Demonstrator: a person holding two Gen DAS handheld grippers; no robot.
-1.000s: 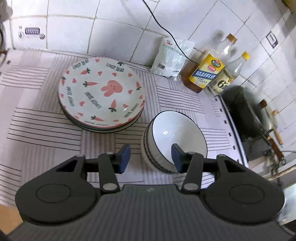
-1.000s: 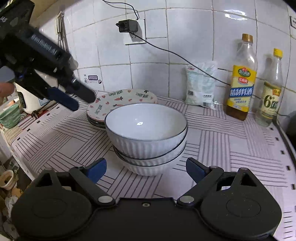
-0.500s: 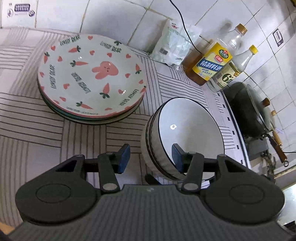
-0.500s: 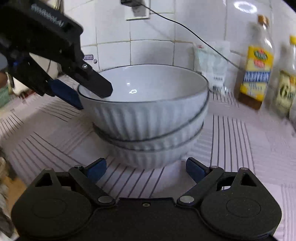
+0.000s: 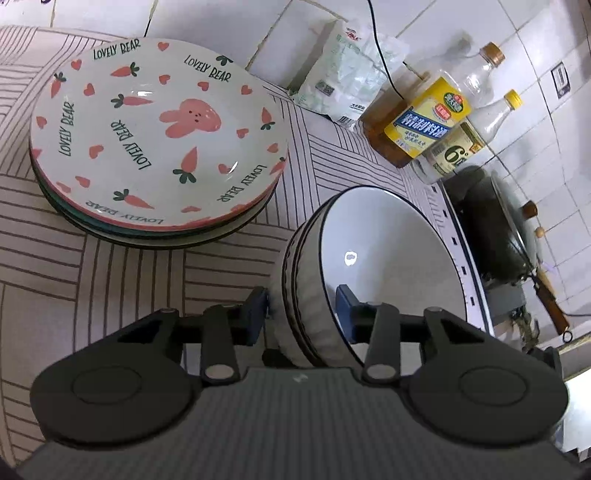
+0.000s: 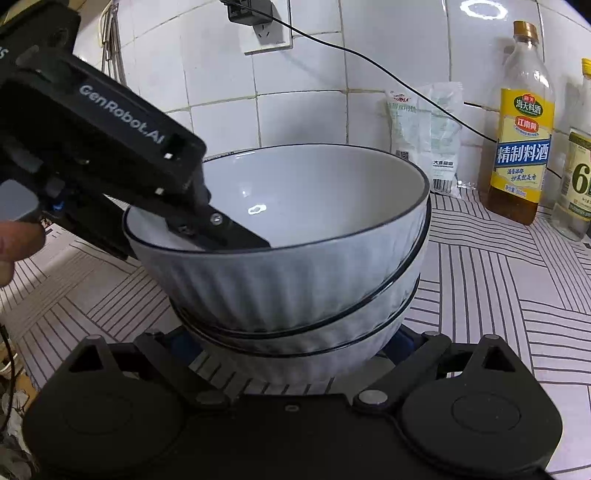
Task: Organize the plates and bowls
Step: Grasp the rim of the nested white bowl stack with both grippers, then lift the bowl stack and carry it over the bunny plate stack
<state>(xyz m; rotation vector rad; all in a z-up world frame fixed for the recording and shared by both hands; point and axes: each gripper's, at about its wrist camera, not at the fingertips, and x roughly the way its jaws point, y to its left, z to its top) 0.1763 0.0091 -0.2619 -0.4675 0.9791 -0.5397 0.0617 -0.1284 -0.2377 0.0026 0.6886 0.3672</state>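
Observation:
Three white ribbed bowls (image 5: 388, 258) (image 6: 295, 280) stand nested on the striped cloth. My left gripper (image 5: 301, 314) straddles the near wall of the stack, one finger (image 6: 229, 229) inside the top bowl and the other outside. Its jaws are closing on that wall, and a thin gap still shows at the outer pad. My right gripper (image 6: 291, 343) is open wide, low on the cloth, with the bottom bowl's base between its half-hidden blue pads. A stack of carrot-and-rabbit plates (image 5: 155, 136) sits left of the bowls.
By the tiled wall stand a white bag (image 5: 343, 88) (image 6: 424, 136) and two bottles (image 5: 432, 122) (image 6: 524, 147). A dark wok (image 5: 495, 229) sits on the stove at the right. A cable runs from a wall socket (image 6: 262, 29). A hand (image 6: 11, 251) shows at the left edge.
Both grippers have come down and closer to the bowls. The left gripper's finger has gone into the top bowl and its jaws have narrowed. The right gripper's fingers now flank the bottom bowl.

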